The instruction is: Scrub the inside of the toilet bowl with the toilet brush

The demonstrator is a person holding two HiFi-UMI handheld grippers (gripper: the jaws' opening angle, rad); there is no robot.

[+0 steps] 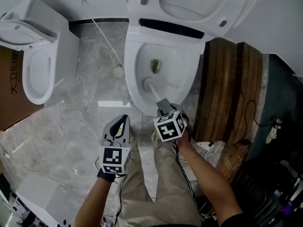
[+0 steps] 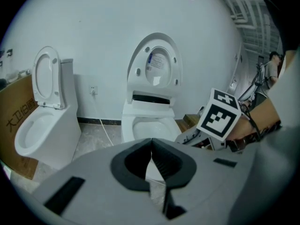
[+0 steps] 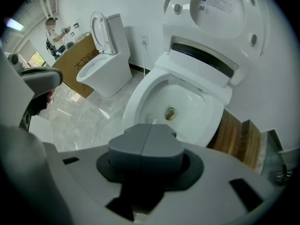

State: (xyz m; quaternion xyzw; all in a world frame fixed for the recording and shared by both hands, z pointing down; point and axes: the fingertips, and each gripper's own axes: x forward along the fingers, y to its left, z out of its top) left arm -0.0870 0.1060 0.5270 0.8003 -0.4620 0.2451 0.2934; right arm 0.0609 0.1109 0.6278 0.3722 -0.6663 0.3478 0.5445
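Note:
The white toilet bowl [image 1: 189, 72] stands open with its lid [image 1: 189, 4] raised, and a brownish stain [image 1: 155, 65] sits at the drain. The toilet brush [image 1: 148, 83] has its white head inside the bowl, low on the near left wall. Its handle runs back into my right gripper [image 1: 163, 106], which is shut on it at the bowl's front rim. In the right gripper view the jaws hide all but a sliver of the brush [image 3: 153, 121]. My left gripper [image 1: 122, 123] hovers over the floor left of the bowl, shut and holding nothing.
A second white toilet [image 1: 37, 70] with its seat up stands at the left beside a cardboard box [image 1: 10, 89]. A white cable [image 1: 106, 39] crosses the grey marble floor [image 1: 85, 108]. A wooden platform [image 1: 229, 89] with cables lies right of the bowl.

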